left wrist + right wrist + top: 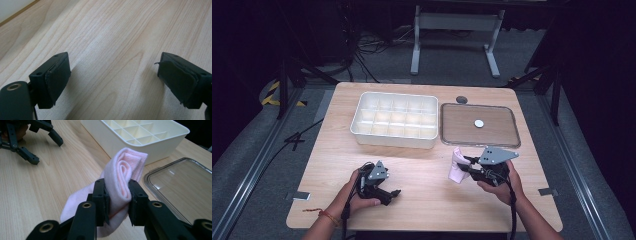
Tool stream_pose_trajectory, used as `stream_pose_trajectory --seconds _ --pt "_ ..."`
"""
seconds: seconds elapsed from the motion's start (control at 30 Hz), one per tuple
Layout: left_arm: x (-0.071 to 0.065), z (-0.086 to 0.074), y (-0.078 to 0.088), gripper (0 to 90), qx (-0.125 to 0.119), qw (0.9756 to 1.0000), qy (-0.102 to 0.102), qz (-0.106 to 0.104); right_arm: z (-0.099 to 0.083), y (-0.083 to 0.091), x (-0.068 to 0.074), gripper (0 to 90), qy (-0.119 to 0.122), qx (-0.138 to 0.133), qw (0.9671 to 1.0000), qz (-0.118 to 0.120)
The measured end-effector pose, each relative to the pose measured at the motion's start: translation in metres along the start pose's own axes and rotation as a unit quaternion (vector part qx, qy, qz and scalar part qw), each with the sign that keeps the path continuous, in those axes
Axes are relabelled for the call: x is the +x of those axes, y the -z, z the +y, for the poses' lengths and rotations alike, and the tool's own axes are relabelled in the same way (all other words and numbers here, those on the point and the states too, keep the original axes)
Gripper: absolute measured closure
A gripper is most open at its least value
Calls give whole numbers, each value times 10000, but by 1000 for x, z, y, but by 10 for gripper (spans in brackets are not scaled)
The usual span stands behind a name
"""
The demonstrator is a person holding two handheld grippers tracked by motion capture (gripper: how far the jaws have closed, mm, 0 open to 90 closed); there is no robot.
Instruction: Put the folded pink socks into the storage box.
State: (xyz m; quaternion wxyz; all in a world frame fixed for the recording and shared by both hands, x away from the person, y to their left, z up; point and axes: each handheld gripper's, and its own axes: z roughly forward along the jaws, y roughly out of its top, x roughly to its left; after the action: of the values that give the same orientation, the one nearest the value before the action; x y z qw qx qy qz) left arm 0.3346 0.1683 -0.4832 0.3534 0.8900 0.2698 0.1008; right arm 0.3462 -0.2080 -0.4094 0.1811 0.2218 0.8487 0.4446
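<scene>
A rolled pink cloth (120, 180) is pinched between the two black jaws of my right gripper (117, 195), which is shut on it. In the high view the pink cloth (457, 167) hangs just left of my right gripper (471, 167), near the clear lid's front left corner. My left gripper (393, 195) rests low over the table at the front left, its jaws spread wide. In the left gripper view its pads (58, 75) have only bare wood between them. The left gripper (35, 142) also appears at the top left of the right gripper view, open.
A white divided box (362, 131) with several compartments sits at the table's far middle. Right of it lies a clear lid (447, 125) with a white round knob (479, 123). A small dark disc (461, 99) lies behind the lid. Bare wood lies between the two hands.
</scene>
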Motion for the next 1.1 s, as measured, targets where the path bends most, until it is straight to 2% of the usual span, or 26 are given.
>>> stream_pose_trajectory --seconds 0.23,0.37,0.63,0.8,1.1 --pt "0 0 0 113 -8 10000 -7 -20 5 3 -7 712 -9 -115 9999 -82" --pt "0 0 0 113 -7 10000 -4 -19 10 5 -9 712 90 -135 9998 -132" --pt "0 0 0 113 -7 10000 -7 -18 16 2 -14 709 41 -196 9996 -201" --pt "0 0 0 113 -9 10000 -5 -18 24 4 -16 709 128 -248 9993 -267" --pt "0 0 0 114 -6 10000 9 13 36 -7 -24 709 162 -297 9988 -357"
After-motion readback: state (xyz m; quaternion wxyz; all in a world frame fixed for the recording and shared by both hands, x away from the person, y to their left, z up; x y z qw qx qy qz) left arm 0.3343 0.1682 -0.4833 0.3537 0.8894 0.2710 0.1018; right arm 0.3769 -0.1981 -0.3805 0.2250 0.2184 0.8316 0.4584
